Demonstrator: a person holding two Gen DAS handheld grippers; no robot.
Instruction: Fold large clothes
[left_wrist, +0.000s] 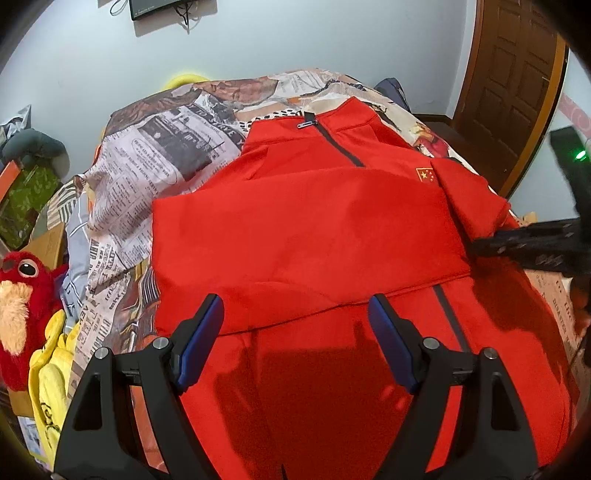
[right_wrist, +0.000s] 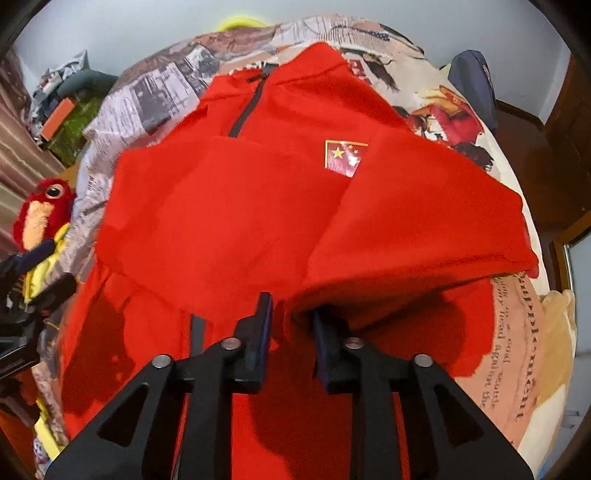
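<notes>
Fingers of the left gripper (left_wrist: 295, 317) stand spread wide above the near part of the red jacket (left_wrist: 314, 229), with nothing between their blue pads. Those of the right gripper (right_wrist: 291, 321) stand a little apart with a fold of the red sleeve (right_wrist: 406, 229) hanging into the gap; whether the pads press on it cannot be told.

Largest is the bed (left_wrist: 166, 147), covered in a newspaper-print sheet. The jacket lies front up across the middle of it, collar toward the far edge and hem toward the near edge. Both sleeves are folded in over the chest, and the one from the bed's right edge lies draped partly over a small flag patch (right_wrist: 345, 155). A dark zipper (left_wrist: 340, 147) runs down from the collar and shows again below the folded sleeves.

Off the bed's left edge sit a red plush toy (left_wrist: 18, 295) and a yellow cloth (left_wrist: 51, 380), with a green box (left_wrist: 26, 199) farther back. A brown wooden door (left_wrist: 513, 92) stands beyond the far right corner, and a dark bag (right_wrist: 476, 77) rests near that corner.
</notes>
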